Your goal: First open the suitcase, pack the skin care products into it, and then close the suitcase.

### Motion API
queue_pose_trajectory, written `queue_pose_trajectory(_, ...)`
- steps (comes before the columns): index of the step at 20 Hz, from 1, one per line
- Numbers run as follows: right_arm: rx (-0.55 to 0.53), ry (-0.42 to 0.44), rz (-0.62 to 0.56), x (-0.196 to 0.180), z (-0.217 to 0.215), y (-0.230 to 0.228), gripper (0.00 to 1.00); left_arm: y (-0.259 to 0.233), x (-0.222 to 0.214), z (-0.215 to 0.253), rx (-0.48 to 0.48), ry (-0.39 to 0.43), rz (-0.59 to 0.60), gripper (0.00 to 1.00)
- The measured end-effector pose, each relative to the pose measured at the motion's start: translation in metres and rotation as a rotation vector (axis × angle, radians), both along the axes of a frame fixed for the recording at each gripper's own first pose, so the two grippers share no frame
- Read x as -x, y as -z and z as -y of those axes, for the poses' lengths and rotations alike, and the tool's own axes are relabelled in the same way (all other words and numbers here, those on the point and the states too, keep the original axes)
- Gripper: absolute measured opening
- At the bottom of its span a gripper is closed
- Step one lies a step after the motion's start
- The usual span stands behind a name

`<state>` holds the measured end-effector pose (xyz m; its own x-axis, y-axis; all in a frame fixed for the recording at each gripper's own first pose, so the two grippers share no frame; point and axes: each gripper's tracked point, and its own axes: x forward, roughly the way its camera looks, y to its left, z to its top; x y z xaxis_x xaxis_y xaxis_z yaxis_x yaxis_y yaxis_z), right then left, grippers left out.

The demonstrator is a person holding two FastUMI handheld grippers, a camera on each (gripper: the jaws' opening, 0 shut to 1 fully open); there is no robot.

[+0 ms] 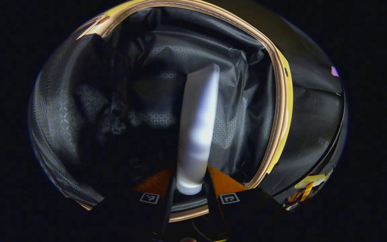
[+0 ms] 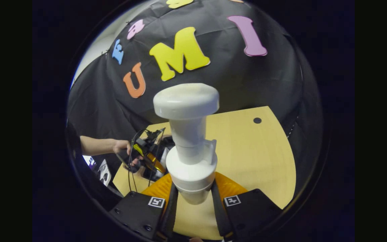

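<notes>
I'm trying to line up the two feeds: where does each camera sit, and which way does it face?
Left gripper view: rides the left gripper, looking into the open suitcase along its fingers, shut on a white tube.
Right gripper view: rides the right gripper, over the wooden table, facing the booth wall, fingers shut on a white pump bottle.
Shared: the left gripper, with the hand holding it, appears far off in the right gripper view.

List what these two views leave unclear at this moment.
- Suitcase bottom, left gripper view: dark lining in shadow, so anything already packed can't be told.
- Tube cap end, left gripper view: hidden between the left gripper fingers.
- Pump bottle body, right gripper view: hidden below the right gripper fingers.
- Left gripper's jaws, right gripper view: too small, behind cables and the hand.
</notes>
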<state>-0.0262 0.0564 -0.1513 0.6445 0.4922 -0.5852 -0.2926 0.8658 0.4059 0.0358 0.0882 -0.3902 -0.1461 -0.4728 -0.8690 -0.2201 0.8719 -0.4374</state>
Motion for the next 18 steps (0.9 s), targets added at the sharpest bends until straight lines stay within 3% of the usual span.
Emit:
queue_pose_trajectory(1, 0.007, -0.035, -0.007, 0.0, -0.012, 0.003, 0.47, -0.005, 0.002, 0.0, 0.0, -0.004, 0.008, 0.6)
queue_pose_trajectory(2, 0.02, -0.069, -0.022, -0.003, -0.027, 0.008, 0.45, -0.011, 0.002, -0.001, 0.001, -0.001, 0.03, 0.54)
queue_pose_trajectory(4, 0.039, -0.133, -0.069, -0.008, -0.056, 0.022, 0.47, -0.03, 0.001, -0.008, -0.028, -0.004, 0.109, 0.61)
queue_pose_trajectory(5, 0.038, -0.161, -0.094, -0.012, -0.074, 0.028, 0.47, -0.044, 0.001, -0.009, -0.012, -0.021, 0.159, 0.77)
queue_pose_trajectory(9, 0.021, -0.245, -0.195, -0.031, -0.148, 0.043, 0.47, -0.109, 0.014, -0.029, -0.037, -0.082, 0.4, 0.81)
queue_pose_trajectory(10, 0.034, -0.254, -0.226, -0.037, -0.162, 0.051, 0.47, -0.117, 0.026, -0.031, -0.059, -0.088, 0.464, 0.93)
queue_pose_trajectory(11, 0.054, -0.256, -0.271, -0.043, -0.175, 0.061, 0.47, -0.126, 0.033, -0.037, -0.086, -0.091, 0.522, 0.82)
queue_pose_trajectory(12, 0.064, -0.256, -0.326, -0.047, -0.187, 0.075, 0.47, -0.142, 0.042, -0.046, -0.108, -0.104, 0.573, 0.83)
queue_pose_trajectory(13, 0.081, -0.252, -0.385, -0.049, -0.197, 0.091, 0.47, -0.154, 0.047, -0.053, -0.136, -0.127, 0.638, 0.77)
queue_pose_trajectory(14, 0.113, -0.25, -0.451, -0.049, -0.204, 0.108, 0.45, -0.163, 0.053, -0.057, -0.145, -0.156, 0.684, 0.9)
queue_pose_trajectory(15, 0.15, -0.251, -0.499, -0.048, -0.209, 0.124, 0.47, -0.167, 0.065, -0.062, -0.163, -0.193, 0.706, 0.94)
queue_pose_trajectory(18, 0.23, -0.245, -0.606, -0.047, -0.22, 0.167, 0.47, -0.166, 0.098, -0.067, -0.166, -0.306, 0.725, 0.97)
